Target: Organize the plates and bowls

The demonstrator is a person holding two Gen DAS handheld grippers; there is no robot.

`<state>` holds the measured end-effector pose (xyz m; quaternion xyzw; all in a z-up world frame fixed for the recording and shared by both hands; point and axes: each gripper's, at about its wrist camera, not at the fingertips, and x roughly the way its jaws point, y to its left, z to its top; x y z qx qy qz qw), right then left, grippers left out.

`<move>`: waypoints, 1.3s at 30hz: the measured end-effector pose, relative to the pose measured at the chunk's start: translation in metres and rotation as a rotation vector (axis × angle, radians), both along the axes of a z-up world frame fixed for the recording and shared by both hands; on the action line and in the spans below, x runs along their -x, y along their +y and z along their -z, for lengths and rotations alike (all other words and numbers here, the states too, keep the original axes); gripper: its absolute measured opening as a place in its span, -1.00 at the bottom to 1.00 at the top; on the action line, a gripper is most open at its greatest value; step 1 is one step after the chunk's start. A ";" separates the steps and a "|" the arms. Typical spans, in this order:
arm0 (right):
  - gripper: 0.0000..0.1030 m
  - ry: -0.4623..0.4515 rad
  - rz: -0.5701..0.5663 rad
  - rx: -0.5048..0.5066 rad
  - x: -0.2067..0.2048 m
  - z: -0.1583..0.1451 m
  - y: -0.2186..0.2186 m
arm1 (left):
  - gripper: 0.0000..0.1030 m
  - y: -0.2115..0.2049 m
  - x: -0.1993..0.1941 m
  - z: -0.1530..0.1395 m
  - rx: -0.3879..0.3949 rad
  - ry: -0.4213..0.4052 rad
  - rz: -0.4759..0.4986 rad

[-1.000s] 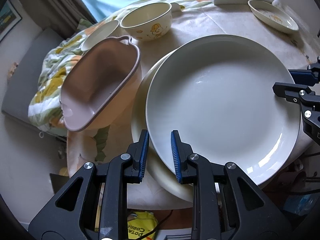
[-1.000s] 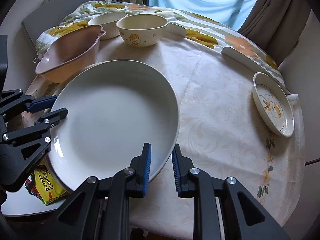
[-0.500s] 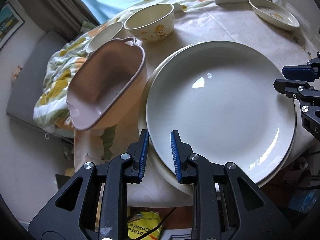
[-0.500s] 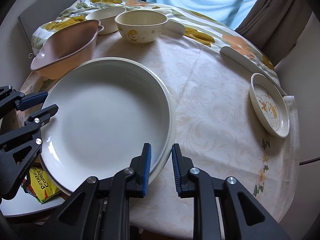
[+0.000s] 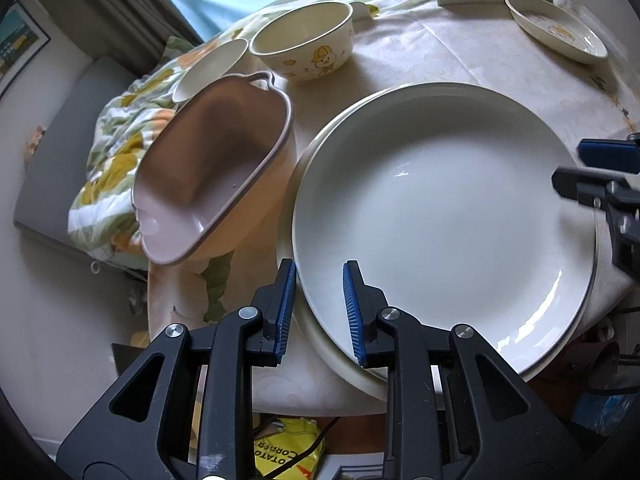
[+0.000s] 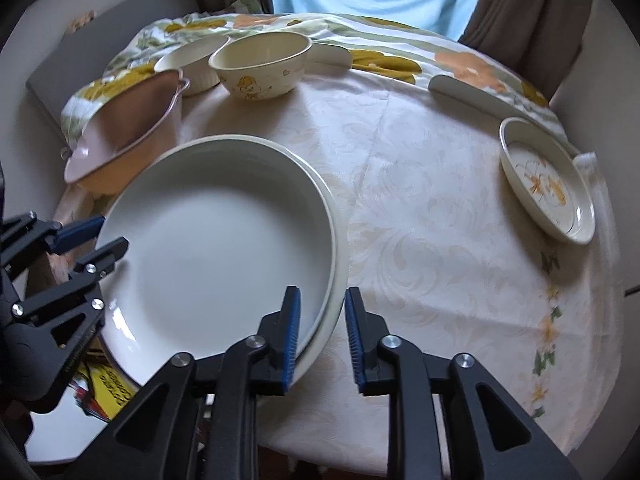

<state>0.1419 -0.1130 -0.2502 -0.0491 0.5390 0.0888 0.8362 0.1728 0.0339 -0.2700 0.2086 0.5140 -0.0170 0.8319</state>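
A large white plate (image 5: 444, 216) rests on a second, cream plate (image 5: 320, 344) at the near edge of the round table; it also shows in the right wrist view (image 6: 216, 256). My left gripper (image 5: 318, 310) is open, its fingers straddling the plates' left rim. My right gripper (image 6: 320, 336) is open, its fingers straddling the right rim. Each gripper shows in the other's view, the right gripper (image 5: 592, 176) and the left gripper (image 6: 92, 240). A pink handled dish (image 5: 212, 172) stands left of the plates.
A cartoon bowl (image 5: 308, 44) and a small white bowl (image 5: 208, 68) stand at the back. A small decorated plate (image 6: 548, 180) lies at the right. A floral blanket (image 5: 116, 152) hangs over the far left edge. A yellow packet (image 5: 288, 452) lies below the table.
The large plate came down level onto the cream plate. Both grippers opened wider and drew back a little; the right wrist view lifted.
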 end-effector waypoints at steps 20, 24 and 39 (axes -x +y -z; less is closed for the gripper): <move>0.85 -0.242 0.397 -0.187 0.038 -0.108 -0.109 | 0.99 -0.056 -0.028 -0.155 0.287 -0.212 0.305; 0.99 -0.305 0.484 -0.170 0.036 -0.127 -0.148 | 0.99 -0.109 -0.066 -0.167 0.357 -0.185 0.447; 0.98 -0.153 0.720 -0.328 -0.043 -0.045 -0.268 | 0.59 -0.275 -0.225 -0.044 0.413 0.201 0.563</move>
